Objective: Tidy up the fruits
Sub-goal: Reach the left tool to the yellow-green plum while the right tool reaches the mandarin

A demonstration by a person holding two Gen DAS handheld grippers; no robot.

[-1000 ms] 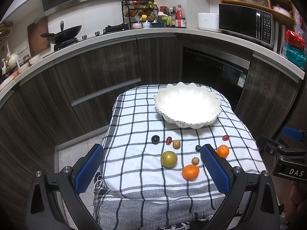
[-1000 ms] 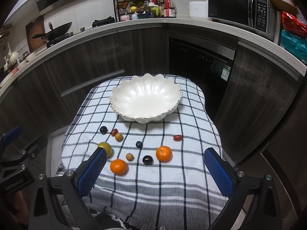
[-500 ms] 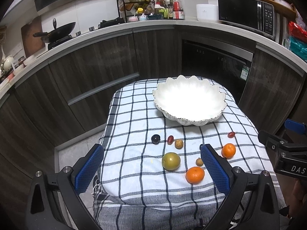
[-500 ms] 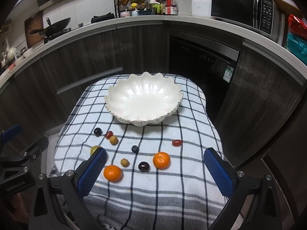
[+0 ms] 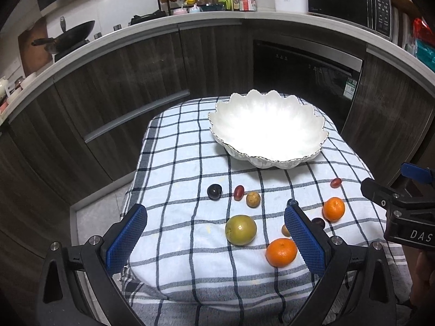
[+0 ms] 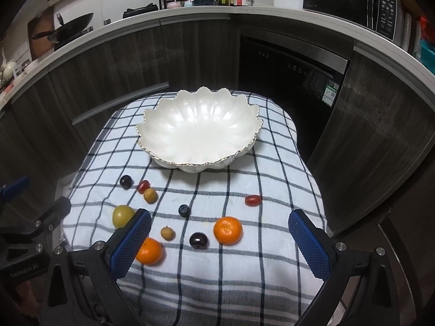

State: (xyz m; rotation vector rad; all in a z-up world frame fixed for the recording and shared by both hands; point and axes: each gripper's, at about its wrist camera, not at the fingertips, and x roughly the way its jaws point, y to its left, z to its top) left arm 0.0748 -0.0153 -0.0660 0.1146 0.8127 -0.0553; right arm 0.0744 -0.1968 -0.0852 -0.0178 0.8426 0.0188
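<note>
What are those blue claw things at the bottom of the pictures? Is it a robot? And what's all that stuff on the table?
No robot: a person holds two grabbing tools, one in each hand. Each tool carries a camera looking out between its two blue fingers, so one picture comes from the left gripper and the other from the right gripper. Both are open and hold nothing. On the checked tablecloth sits an empty white scalloped bowl. In front of it lie loose fruits: two oranges, a yellow-green round fruit, dark plums, red grape tomatoes and some smaller ones.

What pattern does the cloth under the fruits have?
The cloth is white with a dark checked grid of lines, striped grey along its front hanging edge; the right wrist view shows it best.
</note>
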